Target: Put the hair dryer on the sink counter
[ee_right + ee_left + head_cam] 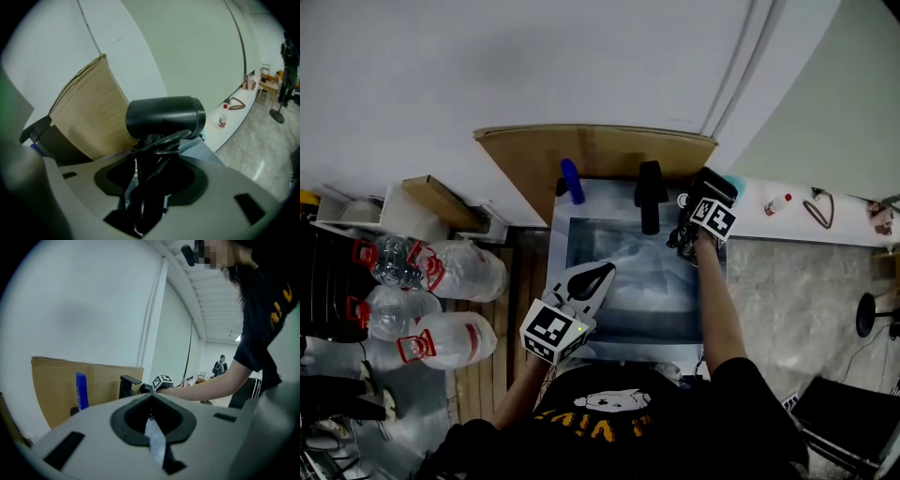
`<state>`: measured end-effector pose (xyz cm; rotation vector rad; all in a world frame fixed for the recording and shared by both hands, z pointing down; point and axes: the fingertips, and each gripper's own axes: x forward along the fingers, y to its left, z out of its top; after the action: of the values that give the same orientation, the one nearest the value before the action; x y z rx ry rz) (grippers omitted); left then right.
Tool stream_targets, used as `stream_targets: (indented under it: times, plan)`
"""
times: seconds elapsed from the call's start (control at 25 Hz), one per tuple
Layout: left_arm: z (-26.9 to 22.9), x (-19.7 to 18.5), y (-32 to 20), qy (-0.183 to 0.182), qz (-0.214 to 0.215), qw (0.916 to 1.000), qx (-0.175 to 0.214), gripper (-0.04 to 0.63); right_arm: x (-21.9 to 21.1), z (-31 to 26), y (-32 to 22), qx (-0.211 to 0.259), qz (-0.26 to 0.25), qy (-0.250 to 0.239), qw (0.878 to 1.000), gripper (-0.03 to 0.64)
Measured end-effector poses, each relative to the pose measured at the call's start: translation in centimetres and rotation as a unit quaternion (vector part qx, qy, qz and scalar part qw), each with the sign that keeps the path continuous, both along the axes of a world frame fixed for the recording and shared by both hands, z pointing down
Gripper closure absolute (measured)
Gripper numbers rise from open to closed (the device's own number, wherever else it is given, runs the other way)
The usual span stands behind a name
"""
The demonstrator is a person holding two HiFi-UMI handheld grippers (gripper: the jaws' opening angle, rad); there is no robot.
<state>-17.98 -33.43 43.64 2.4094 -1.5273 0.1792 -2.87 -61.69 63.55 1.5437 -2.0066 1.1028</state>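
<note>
The black hair dryer point(165, 116) stands upright in my right gripper point(149, 140), whose jaws are shut on its handle and wound cord. In the head view this gripper point(701, 208) holds the hair dryer point(713, 182) above the sink's back right corner, next to the black faucet point(650, 194). The white sink counter point(797, 228) runs off to the right of it. My left gripper point(592, 279) hovers over the left side of the sink point(623, 321). Its jaws point(151, 395) are shut, tips together, with nothing between them.
A blue bottle point(572, 180) stands at the sink's back left, before a cardboard sheet point(595, 148). On the counter are a small red-capped bottle point(777, 203) and a brown loop-shaped item point(818, 208). Several large water jugs point(441, 272) lie on the floor to the left.
</note>
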Motion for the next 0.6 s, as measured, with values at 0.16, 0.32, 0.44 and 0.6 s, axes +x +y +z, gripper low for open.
stream_targets:
  times: [0.16, 0.32, 0.44, 0.6]
  plan:
    - [-0.21, 0.12, -0.31, -0.005, 0.003, 1.0000, 0.006, 0.586, -0.23, 0.05, -0.23, 0.005, -0.009, -0.002, 1.000, 0.411]
    - [-0.39, -0.04, -0.29, -0.004, -0.002, 0.9999, 0.009, 0.586, -0.54, 0.19, -0.03, 0.002, -0.025, -0.016, 1.000, 0.401]
    - [-0.54, -0.19, -0.21, -0.004, -0.005, 0.9999, 0.010, 0.586, -0.91, -0.02, 0.00, 0.001, -0.028, -0.033, 0.999, 0.356]
    - [-0.53, -0.35, -0.04, -0.006, -0.009, 0.9999, 0.010, 0.586, -0.97, -0.10, 0.26, -0.001, -0.036, -0.036, 0.999, 0.344]
